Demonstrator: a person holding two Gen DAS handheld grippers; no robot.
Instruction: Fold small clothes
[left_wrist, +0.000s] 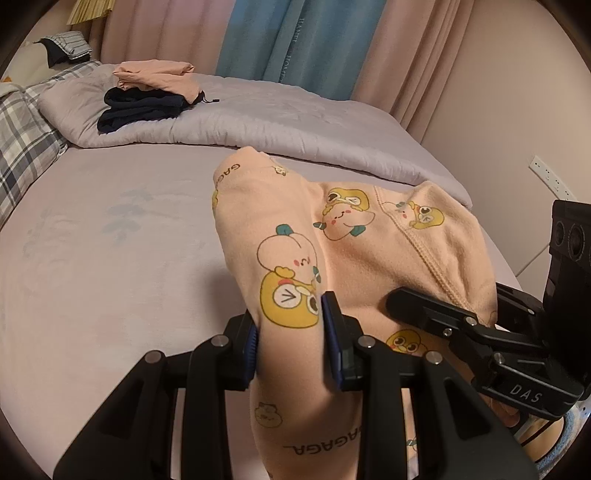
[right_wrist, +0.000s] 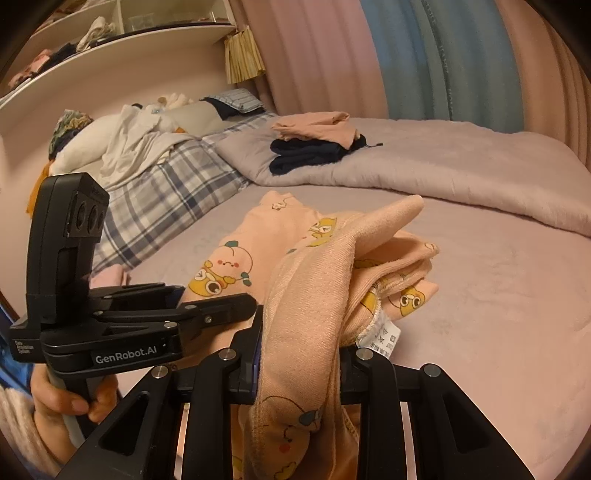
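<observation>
The left gripper is pinching a thick fold of the peach printed garment between its blue pads, jaws narrowed onto the cloth, with a yellow cartoon print sitting right in the gap. The right gripper is likewise clamping a bunched edge of the same garment, its jaws narrow around the fabric; the cloth is rising in a peak above the fingers and a white care label is hanging just beside the right-hand finger. Both grippers are holding the near side of the garment close together, the right one showing at the right of the left wrist view, and the rest of the cloth is draping away from the jaws onto the pink sheet of the bed, toward its middle. A hand is gripping the left gripper's handle. Farther off, a lilac quilt is lying across the far part of the bed, carrying a folded stack with a peach piece on top of a dark one. A plaid pillow is sitting at the bed's far left edge, and curtains are hanging behind.
</observation>
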